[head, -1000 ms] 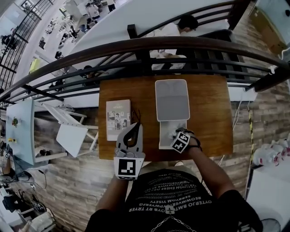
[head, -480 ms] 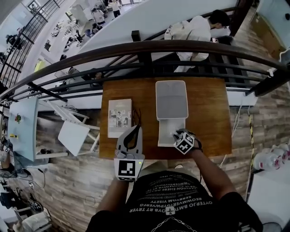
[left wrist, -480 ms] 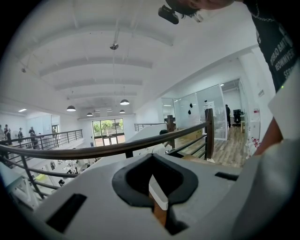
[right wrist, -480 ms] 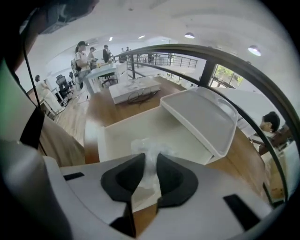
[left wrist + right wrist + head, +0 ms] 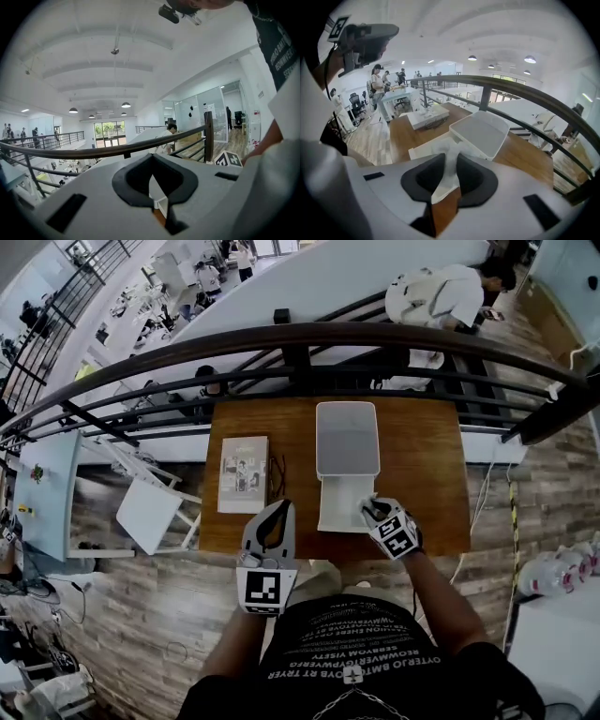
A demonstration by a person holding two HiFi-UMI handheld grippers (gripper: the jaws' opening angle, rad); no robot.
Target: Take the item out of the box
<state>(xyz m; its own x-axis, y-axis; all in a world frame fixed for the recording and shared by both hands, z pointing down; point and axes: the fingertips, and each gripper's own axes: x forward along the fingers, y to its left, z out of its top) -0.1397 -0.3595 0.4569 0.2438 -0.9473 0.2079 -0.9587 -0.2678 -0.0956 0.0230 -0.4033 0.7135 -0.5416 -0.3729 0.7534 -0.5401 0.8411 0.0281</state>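
A white box stands on the wooden table (image 5: 422, 474) with its base (image 5: 336, 507) nearest me and its open lid (image 5: 347, 439) lying behind it. My right gripper (image 5: 368, 511) is at the base's right front corner. In the right gripper view its pads (image 5: 472, 180) are shut on a thin white wrapped item (image 5: 449, 171), with the lid (image 5: 480, 133) beyond it. My left gripper (image 5: 284, 508) hovers at the table's near edge, left of the box. It is shut and holds nothing (image 5: 157, 199).
A booklet (image 5: 243, 474) with black glasses (image 5: 279, 472) beside it lies on the table's left part. A dark railing (image 5: 309, 338) runs along the table's far side. People and desks are on the floor below. The table's near edge is right under my grippers.
My right gripper has drawn back a little to the right, from over the box base to its right front corner. The left gripper has stayed in place. A person behind the railing walked right.
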